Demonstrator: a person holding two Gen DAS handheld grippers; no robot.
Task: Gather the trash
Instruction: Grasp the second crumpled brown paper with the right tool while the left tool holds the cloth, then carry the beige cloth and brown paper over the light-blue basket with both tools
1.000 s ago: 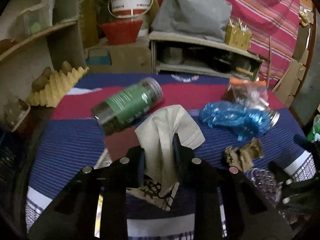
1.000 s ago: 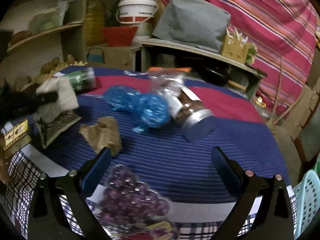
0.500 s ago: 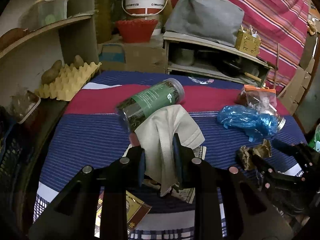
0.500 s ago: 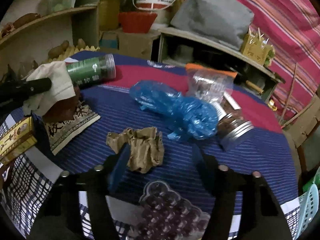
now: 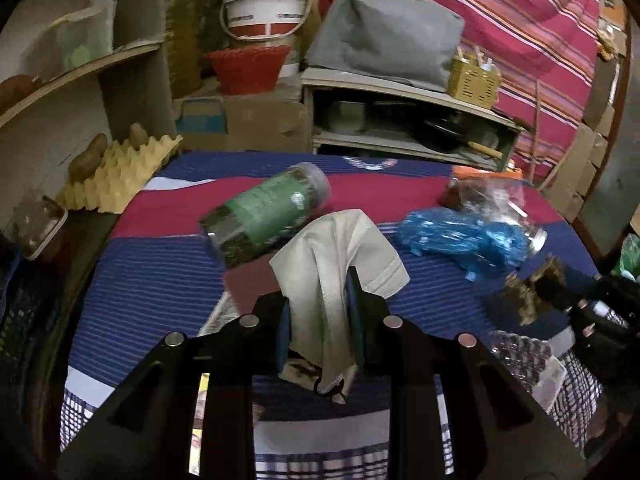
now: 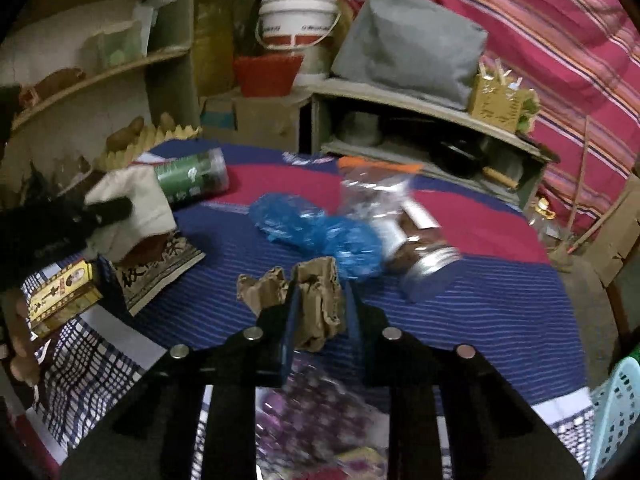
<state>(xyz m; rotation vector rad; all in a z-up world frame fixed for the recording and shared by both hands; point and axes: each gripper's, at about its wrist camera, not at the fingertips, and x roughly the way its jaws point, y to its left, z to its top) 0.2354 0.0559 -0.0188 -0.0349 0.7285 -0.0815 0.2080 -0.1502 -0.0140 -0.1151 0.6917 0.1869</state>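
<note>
A blue-and-red striped woven tablecloth [image 6: 480, 300] carries a clear cylindrical jar with a green label [image 5: 266, 210], lying on its side and filled with dark bits. The left gripper [image 5: 320, 316] clenches a cream cloth mask [image 5: 336, 264]. The right gripper [image 6: 320, 320], its jaws just closing, pinches 1 crumpled brown paper wad [image 6: 316, 300].

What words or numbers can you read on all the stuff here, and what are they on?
Nothing here reads clearly.
Green-labelled jar: white print and a round logo, too blurred to read.
White bucket: a dark line of print, too small to read.
Yellow box: dark characters and a picture, not readable.
Printed packet: large dark characters, too blurred to read.
</note>
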